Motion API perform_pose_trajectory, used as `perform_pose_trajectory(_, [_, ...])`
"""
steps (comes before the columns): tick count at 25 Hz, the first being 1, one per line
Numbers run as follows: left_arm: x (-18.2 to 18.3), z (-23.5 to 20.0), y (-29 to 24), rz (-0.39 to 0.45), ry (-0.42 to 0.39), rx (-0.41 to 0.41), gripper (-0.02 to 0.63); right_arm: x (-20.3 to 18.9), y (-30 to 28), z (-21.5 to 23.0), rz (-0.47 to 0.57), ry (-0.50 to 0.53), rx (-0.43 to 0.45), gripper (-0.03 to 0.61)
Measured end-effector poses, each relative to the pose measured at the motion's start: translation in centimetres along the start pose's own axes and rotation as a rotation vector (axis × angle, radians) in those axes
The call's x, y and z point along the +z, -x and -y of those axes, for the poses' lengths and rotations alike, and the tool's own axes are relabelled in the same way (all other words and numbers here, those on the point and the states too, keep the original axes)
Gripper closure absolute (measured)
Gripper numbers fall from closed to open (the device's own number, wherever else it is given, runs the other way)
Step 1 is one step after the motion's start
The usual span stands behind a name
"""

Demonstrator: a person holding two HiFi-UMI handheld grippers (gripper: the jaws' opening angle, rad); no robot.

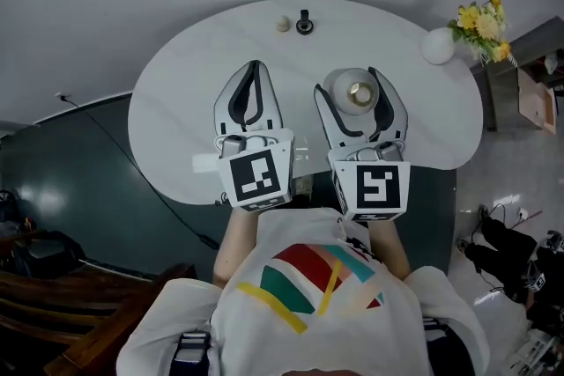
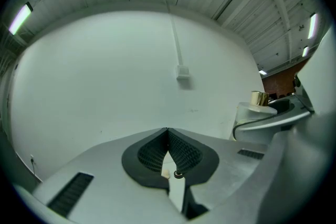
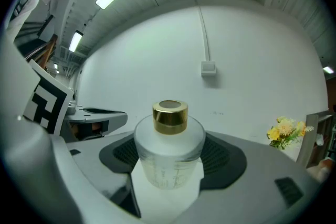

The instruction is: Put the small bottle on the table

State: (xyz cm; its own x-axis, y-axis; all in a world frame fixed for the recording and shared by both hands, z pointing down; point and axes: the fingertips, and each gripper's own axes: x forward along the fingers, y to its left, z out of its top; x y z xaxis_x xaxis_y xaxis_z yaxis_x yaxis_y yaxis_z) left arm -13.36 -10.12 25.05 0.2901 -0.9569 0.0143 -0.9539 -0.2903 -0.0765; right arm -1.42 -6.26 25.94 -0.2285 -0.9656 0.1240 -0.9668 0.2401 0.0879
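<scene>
**Head view.** A white oval counter (image 1: 176, 119) lies below the person, with both tools held over its near half.

- **Left hand-held gripper** (image 1: 255, 66): the jaws are pressed together at the tips and nothing is between them. The left gripper view confirms this, with the ribbed dark pads (image 2: 184, 152) meeting along one line.
- **Right hand-held gripper** (image 1: 351, 84): the jaws are closed round the small bottle (image 1: 357, 92), one at each side of its body.
- **Marker cubes**: each tool carries a marker cube (image 1: 257, 176) with a black-and-white square pattern. The patterns contain no letters.

**Right gripper view.** The small bottle (image 3: 169, 157) stands upright between the pads.

- It is made of frosted pale glass, with a rounded shoulder and a gold cap (image 3: 170, 115).
- Faint print shows on the lower glass, but it is too small and washed out to read.
- White counter surface shows beneath the bottle. Whether its base touches the counter cannot be told.

**Far edge of the counter.** These items are well apart from the bottle:

- a small beige object (image 1: 283, 24), just beside a small black object (image 1: 304, 22);
- a round white vase (image 1: 438, 46) at the right end, with yellow flowers (image 1: 483, 20) beside it.
</scene>
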Motion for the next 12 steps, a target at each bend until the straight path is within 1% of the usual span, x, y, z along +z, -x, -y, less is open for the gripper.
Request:
perform_pose_trajectory(5, [-0.67, 0.09, -0.76, -0.025, 0.013, 0.002, 0.597, -0.34, -0.37, 0.38, -0.020, 0.010, 0.000, 0.239])
perform_pose_trajectory(9, [-0.89, 0.34, -0.43, -0.036, 0.023, 0.025, 0.597, -0.75, 0.23, 0.34, -0.038, 0.015, 0.026, 0.239])
perform_pose_trajectory(12, [-0.46, 1.01, -0.25, -0.032, 0.018, 0.043, 0.597, -0.35, 0.51, 0.81, -0.025, 0.010, 0.045, 0.239])
